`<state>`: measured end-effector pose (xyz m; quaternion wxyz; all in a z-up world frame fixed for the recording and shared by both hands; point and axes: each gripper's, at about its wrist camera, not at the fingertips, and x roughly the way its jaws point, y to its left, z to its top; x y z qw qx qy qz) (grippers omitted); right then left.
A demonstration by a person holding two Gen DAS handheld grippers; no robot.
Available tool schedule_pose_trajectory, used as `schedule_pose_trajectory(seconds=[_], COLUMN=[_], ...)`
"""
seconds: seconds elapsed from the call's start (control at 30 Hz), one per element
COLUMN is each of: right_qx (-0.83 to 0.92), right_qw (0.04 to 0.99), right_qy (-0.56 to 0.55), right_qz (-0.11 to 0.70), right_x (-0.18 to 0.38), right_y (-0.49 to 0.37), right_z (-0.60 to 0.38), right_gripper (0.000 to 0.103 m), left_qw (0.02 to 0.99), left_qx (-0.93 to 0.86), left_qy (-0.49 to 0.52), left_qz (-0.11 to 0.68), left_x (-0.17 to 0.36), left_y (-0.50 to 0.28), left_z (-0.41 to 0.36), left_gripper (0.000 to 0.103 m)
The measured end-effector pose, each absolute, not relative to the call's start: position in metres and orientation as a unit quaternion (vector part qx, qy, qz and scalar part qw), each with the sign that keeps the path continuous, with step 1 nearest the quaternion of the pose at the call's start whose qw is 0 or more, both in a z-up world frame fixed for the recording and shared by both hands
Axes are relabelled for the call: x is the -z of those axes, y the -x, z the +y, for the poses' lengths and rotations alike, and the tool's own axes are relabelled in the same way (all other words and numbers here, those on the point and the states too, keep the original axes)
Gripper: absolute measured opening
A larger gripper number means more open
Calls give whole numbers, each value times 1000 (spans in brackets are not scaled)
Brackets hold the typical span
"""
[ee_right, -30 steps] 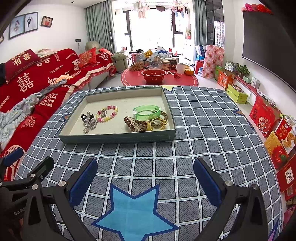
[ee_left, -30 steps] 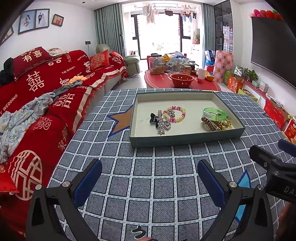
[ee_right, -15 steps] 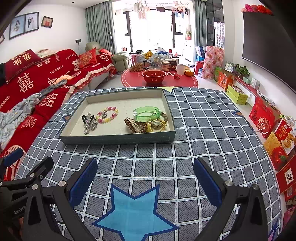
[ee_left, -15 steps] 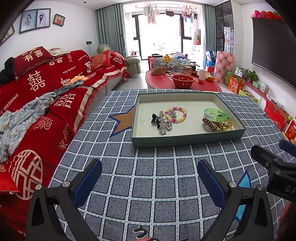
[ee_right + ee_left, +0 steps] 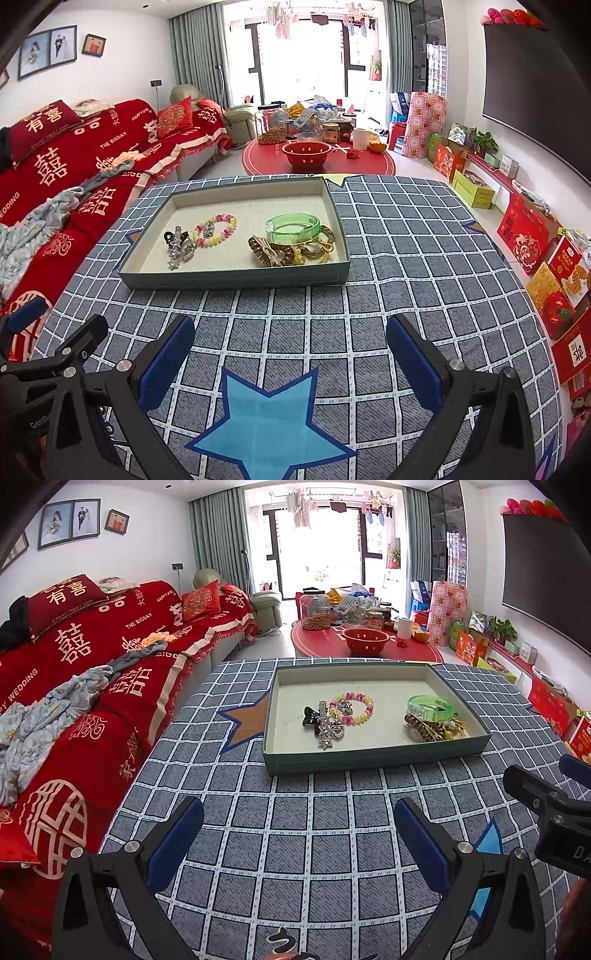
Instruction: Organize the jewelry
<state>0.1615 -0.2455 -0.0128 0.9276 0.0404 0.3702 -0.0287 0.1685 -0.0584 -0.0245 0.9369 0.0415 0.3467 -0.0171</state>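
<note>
Over the last second both views draw slightly closer to the tray (image 5: 376, 755), suggesting an approach. The left gripper (image 5: 297, 836) and right gripper (image 5: 290, 352) hover wide open, empty, above the table's near edge. The jewelry lies in two clusters: hair clips (image 5: 323, 725) with the beaded bracelet (image 5: 356, 709) mid-tray, the green bangle (image 5: 293, 227) by its right wall.
</note>
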Motion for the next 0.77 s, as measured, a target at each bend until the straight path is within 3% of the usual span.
schedule_pose_trajectory(seconds=[0.77], right_qx=[29], right_qw=[927], right_qy=[-41], right_qz=[370], right_x=[13], right_y=[-162], right_z=[-245], right_gripper=[103], left_qw=[936], left_qx=[31], left_qy=[-40], left_qz=[347], left_x=[28], left_y=[-167], left_z=[-59], left_gripper=[103])
